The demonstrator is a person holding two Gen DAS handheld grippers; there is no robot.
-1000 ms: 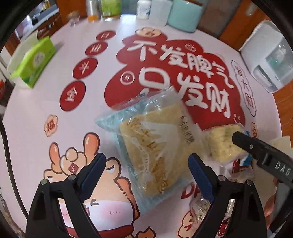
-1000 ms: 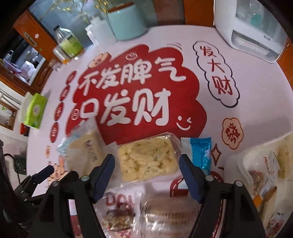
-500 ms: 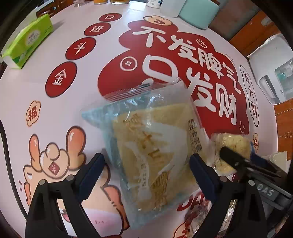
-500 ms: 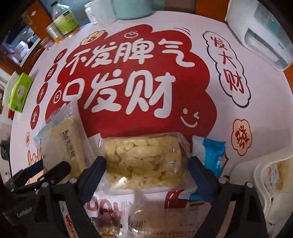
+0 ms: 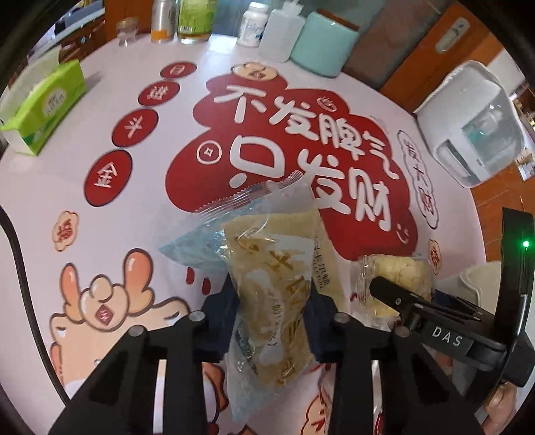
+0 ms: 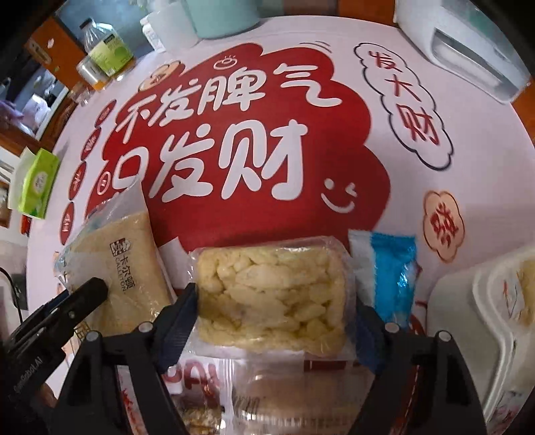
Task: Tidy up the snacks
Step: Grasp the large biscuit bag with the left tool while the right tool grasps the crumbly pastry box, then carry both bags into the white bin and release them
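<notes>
My left gripper [image 5: 271, 308] is shut on a clear-wrapped yellow cake packet [image 5: 277, 287], squeezed at its middle and lifted off the table; the packet also shows in the right wrist view [image 6: 123, 264]. My right gripper [image 6: 274, 308] stands with its fingers against both sides of a pale puffed rice cake packet [image 6: 271, 294], which also shows in the left wrist view [image 5: 398, 271]. A blue-and-white sachet [image 6: 391, 267] lies just to its right.
A white container [image 6: 485, 301] holding snacks stands at the right. More wrapped snacks [image 6: 267, 395] lie under the right gripper. A green tissue box [image 5: 46, 107], bottles [image 5: 194, 20], a mint canister [image 5: 321, 43] and a white appliance [image 5: 474, 123] line the red-printed tablecloth's [image 5: 133, 207] far edge.
My left gripper has closed on the yellow cake packet and raised it. My right gripper has closed in around the puffed rice cake packet.
</notes>
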